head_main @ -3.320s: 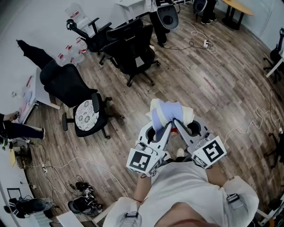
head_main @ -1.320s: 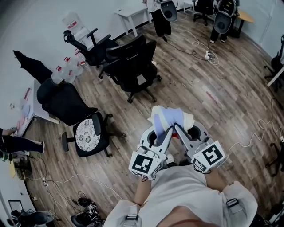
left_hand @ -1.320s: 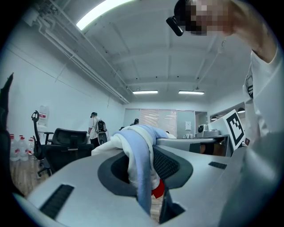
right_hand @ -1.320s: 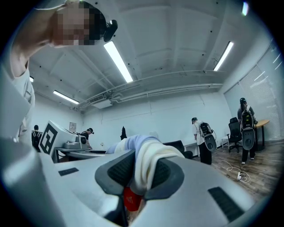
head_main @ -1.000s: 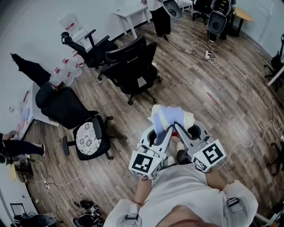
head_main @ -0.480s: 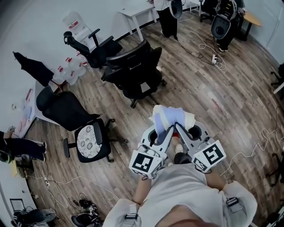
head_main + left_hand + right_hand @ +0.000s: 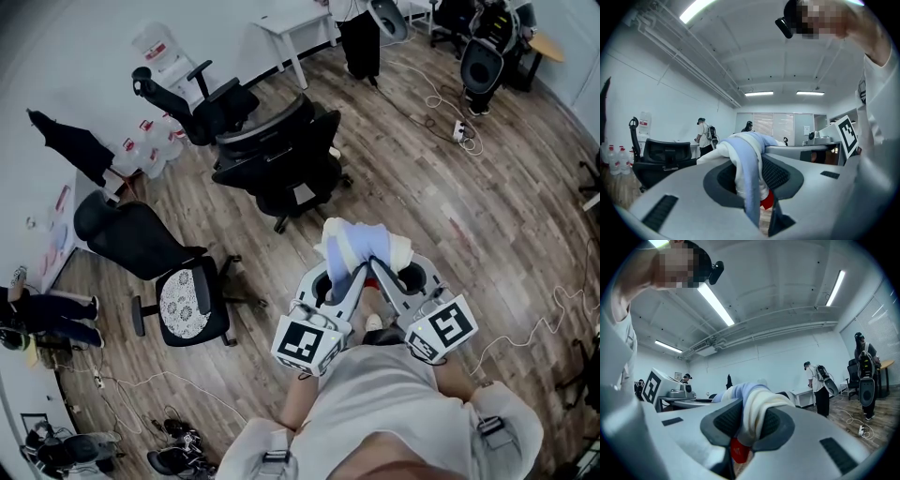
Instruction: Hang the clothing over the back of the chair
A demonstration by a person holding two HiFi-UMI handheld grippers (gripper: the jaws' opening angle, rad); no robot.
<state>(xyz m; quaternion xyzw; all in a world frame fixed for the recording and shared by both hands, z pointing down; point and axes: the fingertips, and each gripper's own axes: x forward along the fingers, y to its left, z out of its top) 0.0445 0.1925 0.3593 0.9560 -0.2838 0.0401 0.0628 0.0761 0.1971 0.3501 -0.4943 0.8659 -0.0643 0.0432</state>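
A bundle of pale blue and cream clothing (image 7: 360, 246) hangs in the air in front of the person's chest. My left gripper (image 7: 345, 270) and right gripper (image 7: 379, 268) sit side by side, and both are shut on it. In the left gripper view the clothing (image 7: 746, 157) is draped across the left gripper (image 7: 749, 174) and pinched between its pads. The right gripper view shows the clothing (image 7: 757, 406) squeezed in the right gripper (image 7: 749, 423), with a red patch below. The nearest black office chair (image 7: 278, 157) stands ahead on the wood floor, its back apart from the clothing.
A second black chair (image 7: 199, 97) stands by the wall. A chair with a white lace cushion (image 7: 184, 302) is at the left. A white table (image 7: 289, 22), a standing person (image 7: 357, 37), floor cables (image 7: 441, 101) and water bottles (image 7: 148, 142) lie beyond.
The person has walked forward. The black chairs have drifted nearer and lower in the head view. Both grippers keep the same hold on the clothing.
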